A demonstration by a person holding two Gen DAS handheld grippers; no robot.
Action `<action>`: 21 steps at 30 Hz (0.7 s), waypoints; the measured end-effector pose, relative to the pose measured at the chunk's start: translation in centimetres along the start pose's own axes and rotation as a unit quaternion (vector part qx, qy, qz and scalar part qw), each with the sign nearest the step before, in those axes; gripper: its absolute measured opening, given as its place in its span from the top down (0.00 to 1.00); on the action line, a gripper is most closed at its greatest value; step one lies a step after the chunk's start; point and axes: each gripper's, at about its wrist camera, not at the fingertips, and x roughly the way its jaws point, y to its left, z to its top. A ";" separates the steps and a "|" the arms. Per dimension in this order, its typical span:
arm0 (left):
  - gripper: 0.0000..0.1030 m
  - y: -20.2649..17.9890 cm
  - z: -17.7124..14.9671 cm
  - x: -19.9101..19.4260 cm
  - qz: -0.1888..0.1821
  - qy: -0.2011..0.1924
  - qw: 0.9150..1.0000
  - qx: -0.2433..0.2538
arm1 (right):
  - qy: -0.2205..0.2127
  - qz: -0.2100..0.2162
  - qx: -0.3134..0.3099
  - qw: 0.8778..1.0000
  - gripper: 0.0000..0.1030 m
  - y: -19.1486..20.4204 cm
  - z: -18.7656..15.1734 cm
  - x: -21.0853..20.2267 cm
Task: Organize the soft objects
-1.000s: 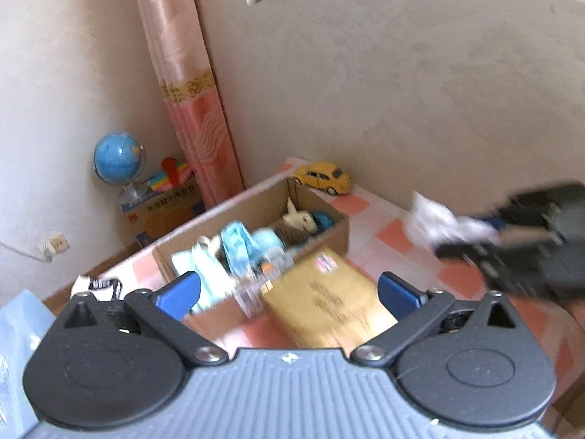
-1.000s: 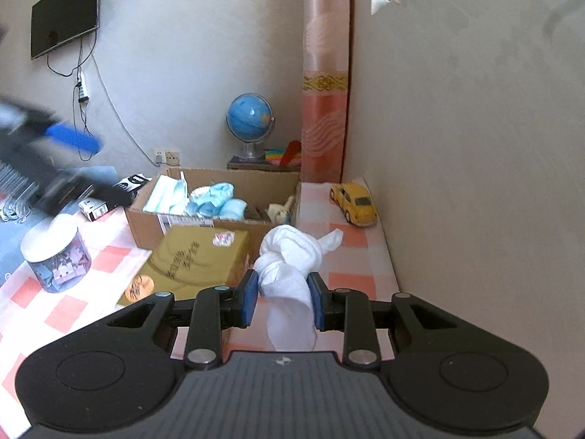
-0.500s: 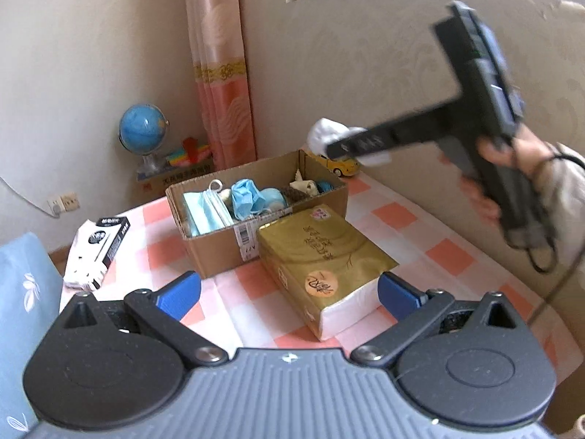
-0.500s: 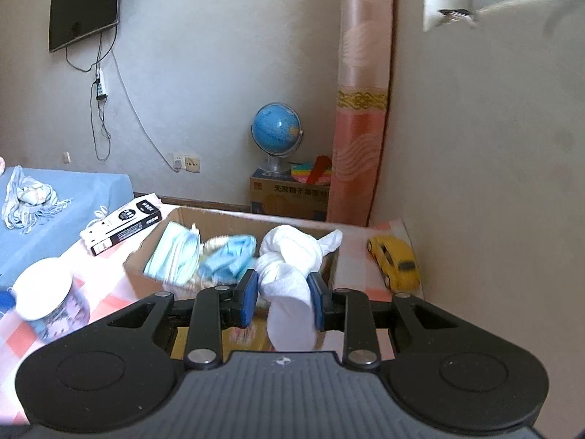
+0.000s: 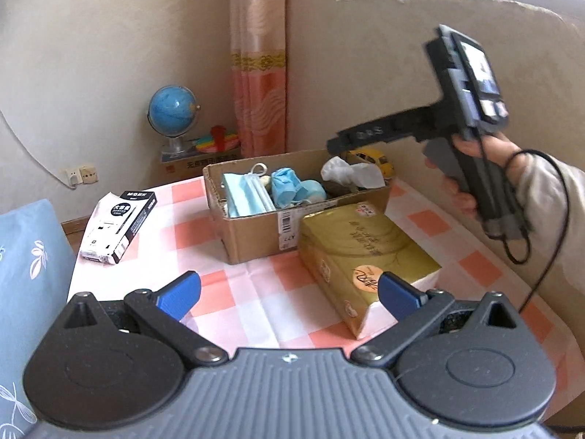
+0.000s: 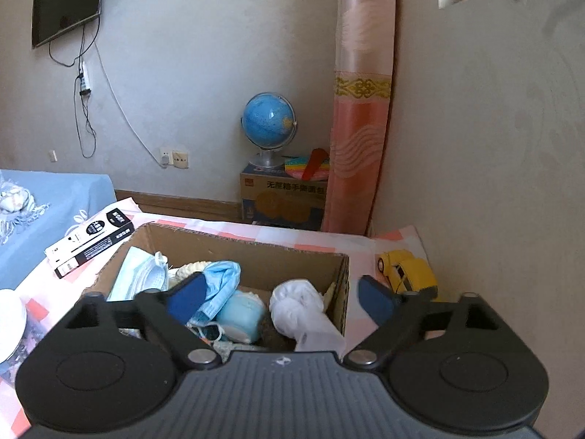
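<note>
A cardboard box (image 5: 256, 230) (image 6: 256, 252) on the checked tablecloth holds blue face masks (image 5: 245, 194) (image 6: 146, 274), blue soft items (image 5: 292, 190) (image 6: 223, 285) and a white knotted cloth (image 5: 347, 173) (image 6: 299, 303) lying at its right end. My right gripper (image 6: 281, 298) is open and empty, hovering just above the box over the white cloth; it also shows in the left wrist view (image 5: 343, 142). My left gripper (image 5: 289, 294) is open and empty, above the table in front of the box.
A gold tissue pack (image 5: 362, 256) lies in front of the box. A black-and-white carton (image 5: 117, 225) (image 6: 87, 241) lies to the left. A yellow toy car (image 6: 409, 270) sits by the wall. A globe (image 6: 270, 124) stands behind; a white jar (image 6: 9, 322) is at far left.
My right gripper carried the white cloth over the box, opened and let it drop into the box's right end. My left gripper pulled back and lifted, staying open.
</note>
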 end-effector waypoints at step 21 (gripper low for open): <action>0.00 0.1 4.8 -0.5 0.097 0.037 0.992 -0.065 | 0.090 -0.084 0.056 0.991 0.00 4.7 -4.6 -12.5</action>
